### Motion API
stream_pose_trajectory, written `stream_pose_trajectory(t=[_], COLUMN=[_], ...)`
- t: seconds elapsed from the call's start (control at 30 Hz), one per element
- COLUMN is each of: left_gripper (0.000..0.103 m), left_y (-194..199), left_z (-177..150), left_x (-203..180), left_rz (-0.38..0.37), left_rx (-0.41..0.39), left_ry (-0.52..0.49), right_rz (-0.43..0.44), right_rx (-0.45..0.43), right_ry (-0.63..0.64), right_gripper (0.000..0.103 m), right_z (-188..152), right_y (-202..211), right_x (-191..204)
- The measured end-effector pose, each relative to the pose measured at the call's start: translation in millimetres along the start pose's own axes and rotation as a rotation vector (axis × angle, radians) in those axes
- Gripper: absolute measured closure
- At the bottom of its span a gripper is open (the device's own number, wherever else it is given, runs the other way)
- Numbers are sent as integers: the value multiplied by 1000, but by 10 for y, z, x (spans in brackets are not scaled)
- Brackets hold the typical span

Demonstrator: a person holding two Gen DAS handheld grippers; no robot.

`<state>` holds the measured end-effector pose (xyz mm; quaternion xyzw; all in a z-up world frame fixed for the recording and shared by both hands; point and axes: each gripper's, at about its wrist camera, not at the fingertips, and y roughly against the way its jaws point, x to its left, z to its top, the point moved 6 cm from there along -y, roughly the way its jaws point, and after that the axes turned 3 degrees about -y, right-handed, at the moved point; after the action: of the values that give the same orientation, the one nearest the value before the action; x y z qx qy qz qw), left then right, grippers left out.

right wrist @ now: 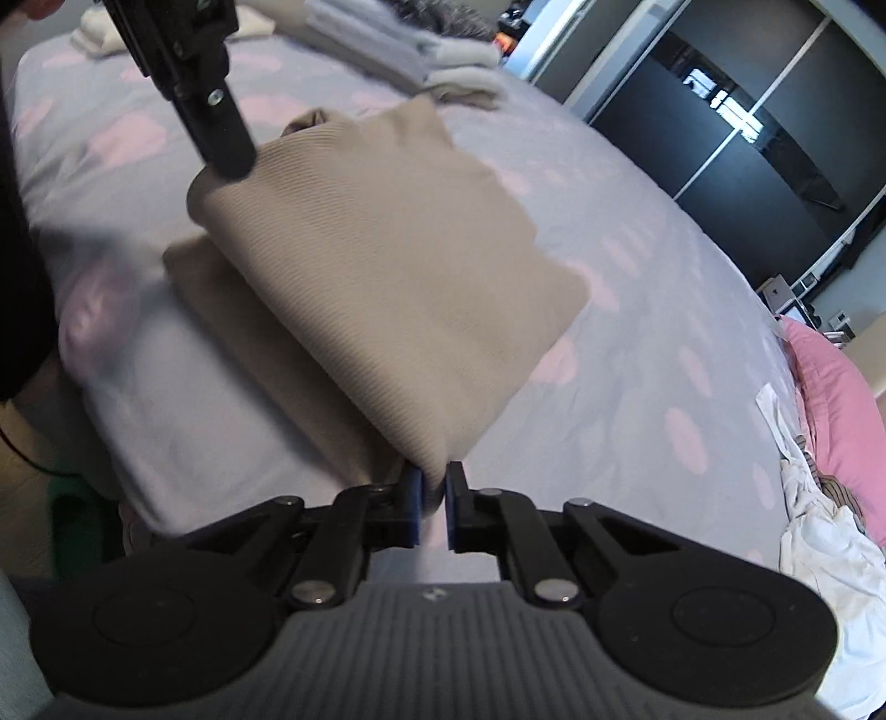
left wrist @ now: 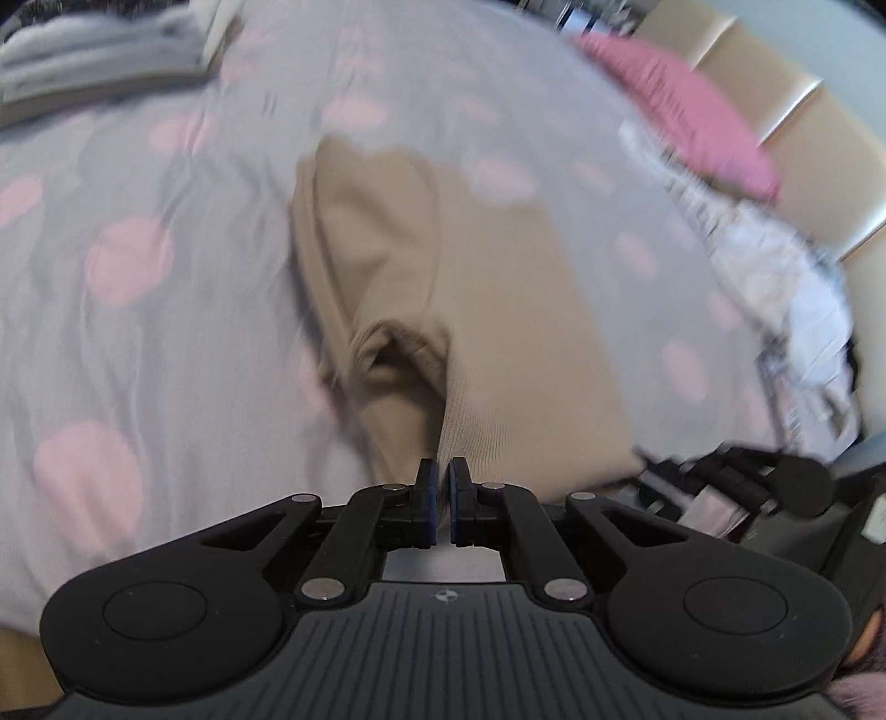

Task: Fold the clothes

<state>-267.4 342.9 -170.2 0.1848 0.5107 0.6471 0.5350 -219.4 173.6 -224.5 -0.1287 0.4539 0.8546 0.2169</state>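
- I'm looking across a bed, its grey cover printed with pale pink blotches and filling most of both views.
- A pink pillow lies at the bed's far end, against a cream padded headboard.
- Beside the pillow I see crumpled white linen.
- Dark glossy wardrobe doors with pale frames line the wall beyond the bed; they reflect a bright window.
- A stack of folded grey and cream laundry sits on the far edge of the cover.
- Light is soft daylight.
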Motion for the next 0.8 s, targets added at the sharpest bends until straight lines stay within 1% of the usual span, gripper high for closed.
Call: stream_pose_trajectory(t=[0.07,0.17,0.27,0.4,0.5,0.53,0.6,0.63,0.7,0.77,0.8], left_gripper=[101,101,101,101,99,98,85,84,83,83,83], left_y=[-127,-282,-335,-305,-247,-218,-134,-84,8,127,194], left_z=[-58,-134,-138,-145,-155,-155,-148,-142,-108,-57,-16], left_x=[36,65,76,56,49,50,69,76,74,53,39], left_rz=[20,51,68,77,78,77,87,94,112,130,115], left_rx=[48,99,108,100,87,82,64,54,37,6,-13], left_ry=[-1,-11,-15,-28,-33,-31,-27,-26,-32,-42,-38], right_rz=[11,32,49,71,88,91,100,108,106,85,73], right_rx=[14,25,35,54,81,87,102,110,105,80,62], right_ry=[-15,-47,-62,-86,-123,-137,-191,-230,-280,-303,-311], right_gripper=[94,94,94,94,94,94,94,94,94,94,94], right_z=[-37,-53,-61,-90,-205,-215,-225,-239,-243,-193,-155], right_y=[-18,-25,-37,-41,-24,-7,34,64,117,172,216], right_x=[6,-11,-18,-49,-81,-107,-191,-249,-345,-437,-481])
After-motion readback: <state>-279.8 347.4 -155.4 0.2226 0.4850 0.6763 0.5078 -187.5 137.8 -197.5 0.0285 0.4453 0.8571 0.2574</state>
